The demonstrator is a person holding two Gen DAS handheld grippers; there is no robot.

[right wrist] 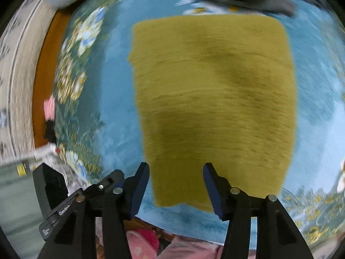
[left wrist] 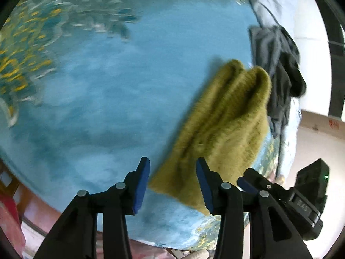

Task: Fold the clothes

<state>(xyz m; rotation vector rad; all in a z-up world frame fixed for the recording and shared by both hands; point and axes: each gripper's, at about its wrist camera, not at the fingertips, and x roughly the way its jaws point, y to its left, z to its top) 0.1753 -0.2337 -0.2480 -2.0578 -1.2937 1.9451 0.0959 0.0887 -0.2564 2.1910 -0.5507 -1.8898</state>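
Blue floral cloth covers the whole work surface, printed with yellow and white flowers along its borders. Both views are motion-blurred.

Olive knit garment lies on the blue cloth, roughly in the middle of the right wrist view. From there it reads as a flat, near-rectangular panel, its near edge just beyond the fingertips. In the left wrist view the same garment looks bunched, with lengthwise ridges, so it may already be folded over itself; cannot tell how many layers.

Dark grey clothing sits heaped at the far edge of the cloth, just beside or touching the olive piece's far end; the blur hides the exact contact. Pink items show below the surface edge.

Right gripper: jaws wide apart, nothing between them, hovering above the garment's near edge. Left gripper: jaws likewise wide apart and empty, off the garment's side, with the fabric's near corner showing between the fingers but not pinched.

Risks, as judged:
- If the jaws bite too deep, the blue cloth may be pinched along with the knit, and the whole surface would lift.
- If only the top layer is pinched, an existing fold would peel open.
- Thick, fuzzy knit may slip from a shallow pinch at the edge.
- Folding toward the far side could drag the olive piece into the grey heap and tangle them.
- Uneven grips by the two hands would skew the fold.
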